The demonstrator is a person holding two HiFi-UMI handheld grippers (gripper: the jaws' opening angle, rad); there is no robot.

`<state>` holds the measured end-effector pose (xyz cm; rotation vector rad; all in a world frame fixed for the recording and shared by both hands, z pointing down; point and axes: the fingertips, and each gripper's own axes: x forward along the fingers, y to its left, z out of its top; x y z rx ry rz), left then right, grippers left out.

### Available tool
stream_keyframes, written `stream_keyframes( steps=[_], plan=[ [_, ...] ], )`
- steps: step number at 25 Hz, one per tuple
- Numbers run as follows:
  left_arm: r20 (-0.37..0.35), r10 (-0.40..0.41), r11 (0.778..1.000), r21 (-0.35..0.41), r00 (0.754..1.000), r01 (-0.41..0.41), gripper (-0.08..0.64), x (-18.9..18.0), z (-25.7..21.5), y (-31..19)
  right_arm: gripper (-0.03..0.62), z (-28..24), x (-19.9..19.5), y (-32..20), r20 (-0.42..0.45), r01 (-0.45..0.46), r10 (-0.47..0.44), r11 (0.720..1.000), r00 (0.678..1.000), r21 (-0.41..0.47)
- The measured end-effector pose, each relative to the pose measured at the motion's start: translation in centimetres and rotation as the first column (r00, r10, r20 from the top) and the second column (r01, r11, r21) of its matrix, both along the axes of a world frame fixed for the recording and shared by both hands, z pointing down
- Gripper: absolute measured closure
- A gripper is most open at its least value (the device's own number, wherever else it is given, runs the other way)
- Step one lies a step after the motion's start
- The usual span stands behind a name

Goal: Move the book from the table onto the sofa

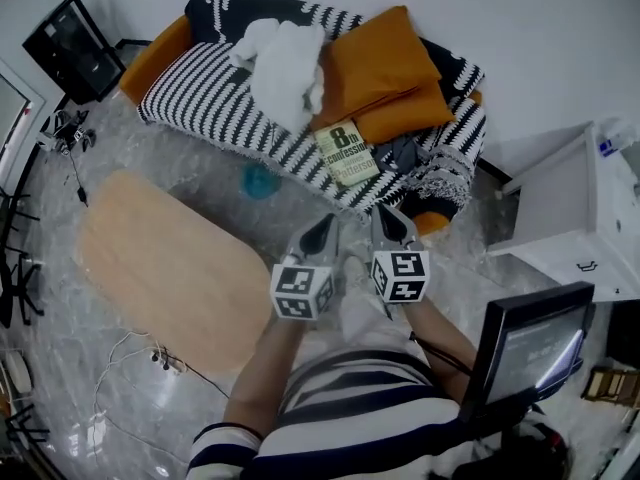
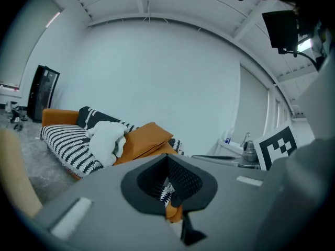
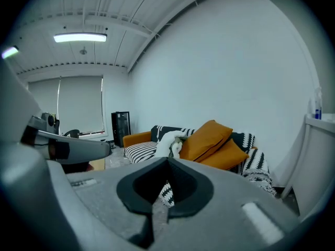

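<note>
The book (image 1: 347,153), pale green with a large "8th" on its cover, lies flat on the striped seat of the sofa (image 1: 205,98), just below the orange cushions (image 1: 385,68). My left gripper (image 1: 321,232) and right gripper (image 1: 393,224) hover side by side in front of the sofa, short of the book, both shut with nothing between their jaws. In the left gripper view the sofa (image 2: 68,145) fills the left. The right gripper view shows the sofa (image 3: 141,149) and its cushions (image 3: 212,140) straight ahead; the book is hidden there.
A light wooden table (image 1: 165,268) stands bare at the lower left. A white blanket (image 1: 285,68) is heaped on the sofa. A white cabinet (image 1: 575,213) stands at the right, a black unit (image 1: 70,48) at the back left. Cables (image 1: 140,353) lie on the floor.
</note>
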<state>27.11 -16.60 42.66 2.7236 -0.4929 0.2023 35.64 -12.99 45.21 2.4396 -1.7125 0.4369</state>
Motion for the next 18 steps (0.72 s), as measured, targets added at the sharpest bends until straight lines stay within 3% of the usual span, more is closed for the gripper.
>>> stream_keyframes(
  steps=[9, 18],
  plan=[
    [-0.017, -0.014, 1.000, 0.027, 1.000, 0.014, 0.563, -2.8, -0.9, 3.5, 0.592, -1.6, -3.0, 3.1, -0.013, 0.015, -0.015, 0.999, 1.000, 0.037],
    [-0.026, -0.042, 0.999, 0.018, 0.999, 0.042, 0.563, -2.9, -1.6, 6.8, 0.592, -2.3, -3.7, 6.1, 0.010, 0.058, -0.059, 0.997, 0.998, 0.043]
  ],
)
